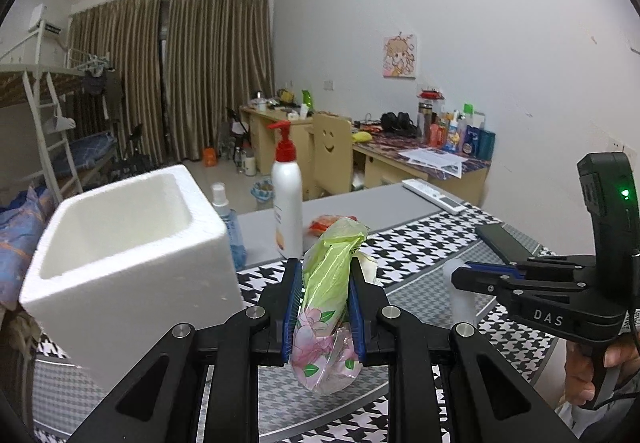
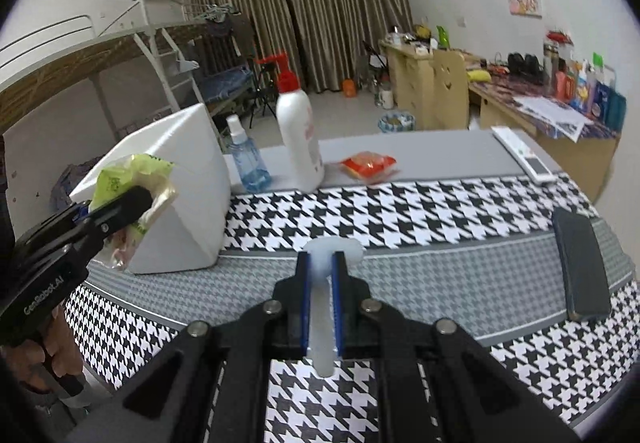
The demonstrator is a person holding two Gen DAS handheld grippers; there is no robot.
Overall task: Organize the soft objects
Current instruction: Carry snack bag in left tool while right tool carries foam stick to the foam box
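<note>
My left gripper [image 1: 324,303] is shut on a soft tissue pack [image 1: 328,303] with a green top and pink flower print, held above the table just right of the white foam box [image 1: 132,259]. In the right wrist view the same pack [image 2: 132,179] is in front of the foam box [image 2: 180,195]. My right gripper [image 2: 322,303] is shut on a soft white T-shaped piece [image 2: 322,299], held over the table; it shows at the right in the left wrist view [image 1: 464,291]. A red-orange snack packet [image 2: 368,165] lies on the grey strip behind.
A white pump bottle [image 2: 300,135] with a red pump and a blue spray bottle [image 2: 246,159] stand beside the foam box. A remote [image 2: 524,155] and a dark phone [image 2: 582,267] lie at the right on the houndstooth cloth [image 2: 420,211]. Desks and a bunk bed stand behind.
</note>
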